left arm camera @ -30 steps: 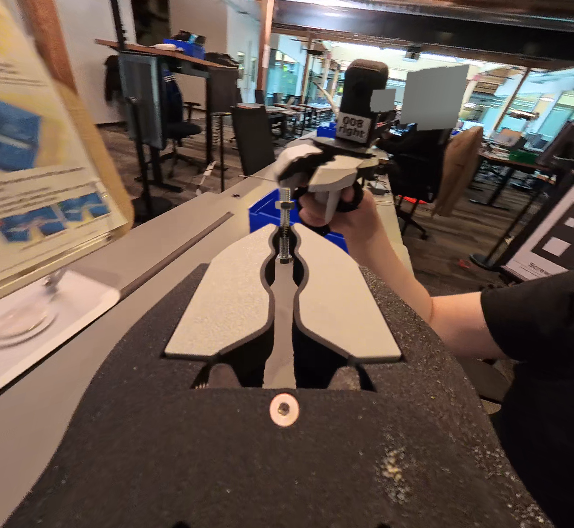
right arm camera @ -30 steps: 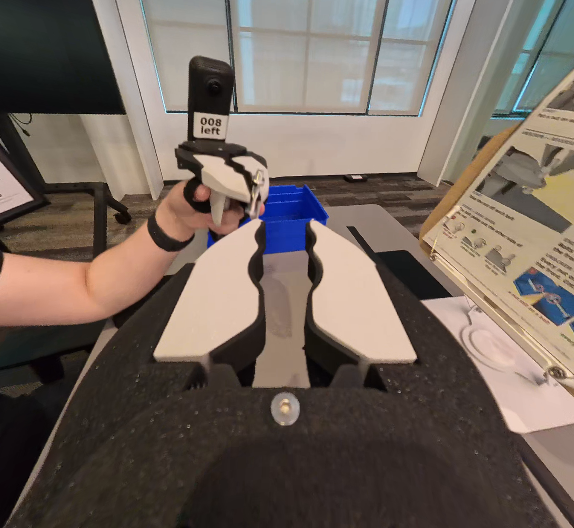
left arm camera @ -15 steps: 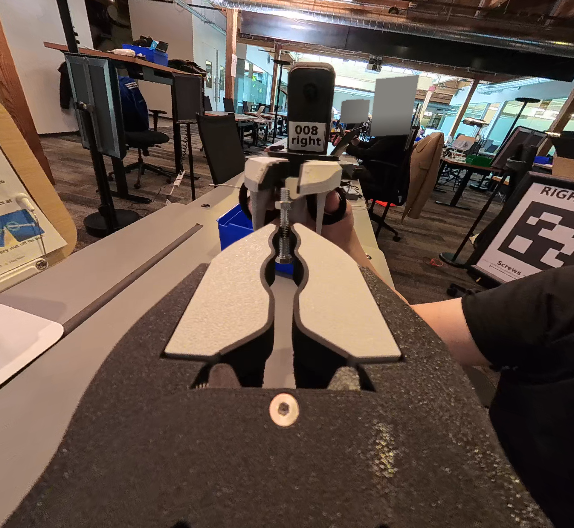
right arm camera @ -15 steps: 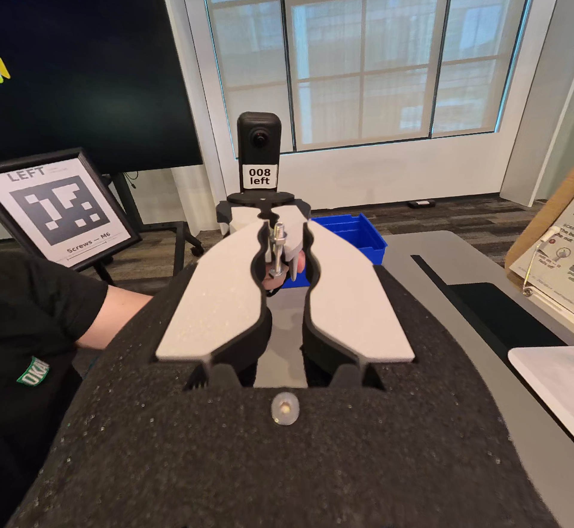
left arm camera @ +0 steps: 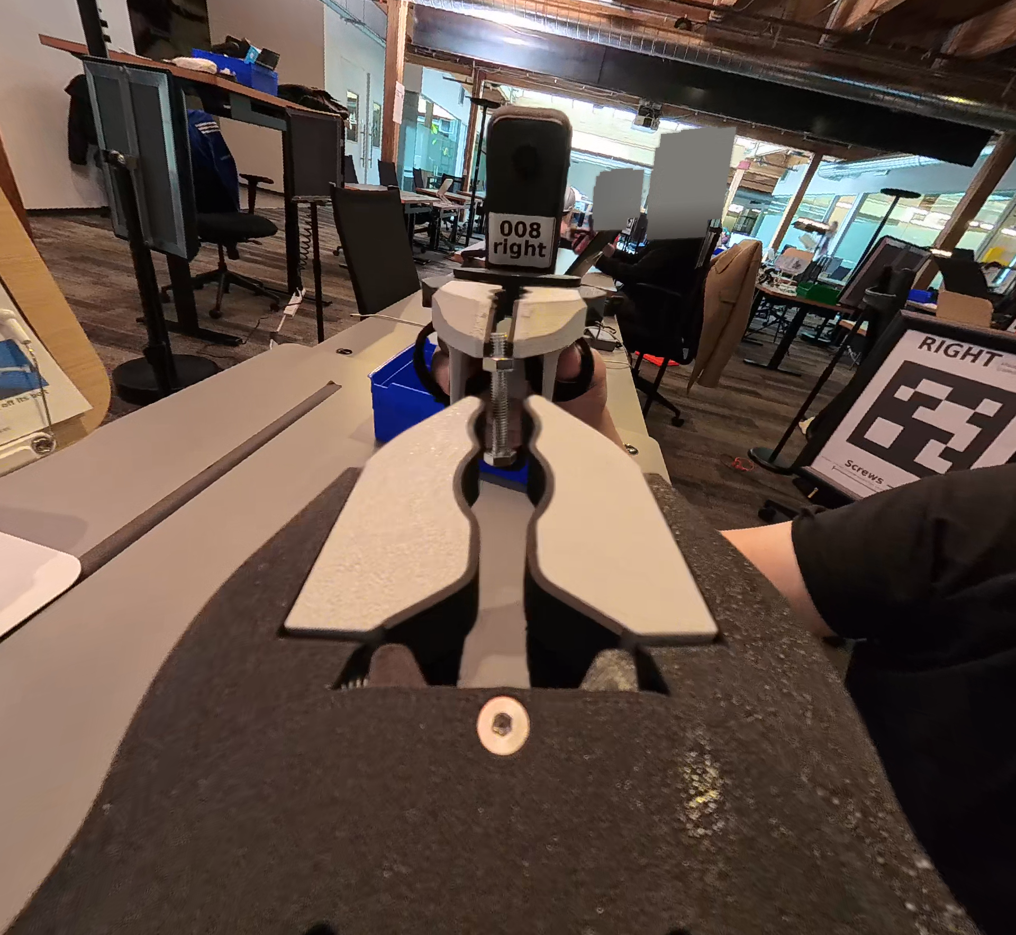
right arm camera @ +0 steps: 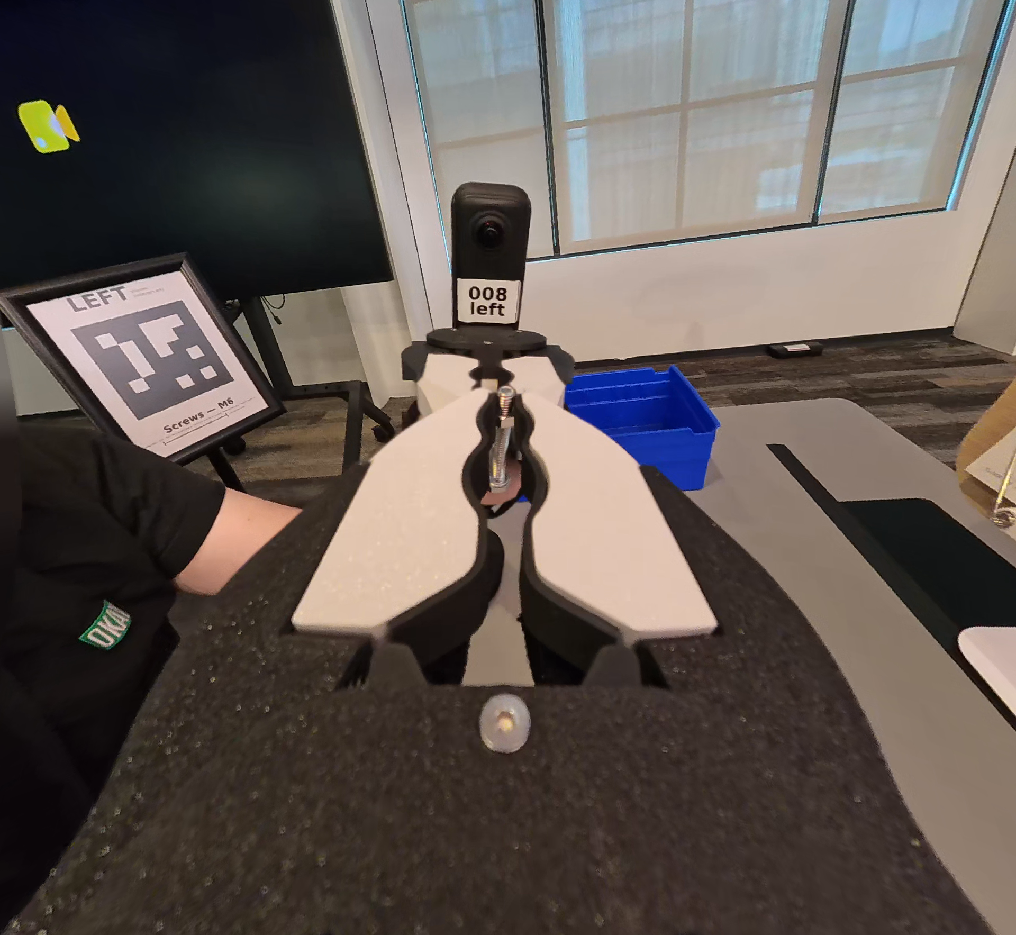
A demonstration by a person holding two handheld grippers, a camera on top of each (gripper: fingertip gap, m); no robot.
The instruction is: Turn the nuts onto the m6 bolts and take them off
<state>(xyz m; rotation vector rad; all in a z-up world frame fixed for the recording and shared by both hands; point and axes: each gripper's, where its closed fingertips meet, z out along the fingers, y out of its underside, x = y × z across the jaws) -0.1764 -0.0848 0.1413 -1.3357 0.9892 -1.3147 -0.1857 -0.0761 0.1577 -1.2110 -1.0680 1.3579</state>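
Observation:
My left gripper (left arm camera: 501,408) is shut on a silver M6 bolt (left arm camera: 499,414). It holds the bolt upright by the lower shank, with the head just below the fingertips. A hex nut (left arm camera: 499,359) sits high on the thread. My right gripper (right arm camera: 504,403) faces the left one head-on, and its fingers have closed in around the nut (right arm camera: 504,422) and the top of the bolt (right arm camera: 500,452). In the left wrist view the right gripper (left arm camera: 503,337) stands right behind the bolt, held in a hand.
A blue bin (right arm camera: 638,414) stands on the grey table (left arm camera: 165,458) behind the grippers. A framed marker sign stands on the floor on each side (left arm camera: 934,414) (right arm camera: 148,359). An instruction board (left arm camera: 33,386) and a white sheet (left arm camera: 27,579) lie at the table's far side.
Both grippers swung round to face each other. The right gripper, open and off to the side before, came up to the bolt and narrowed its fingers around the nut.

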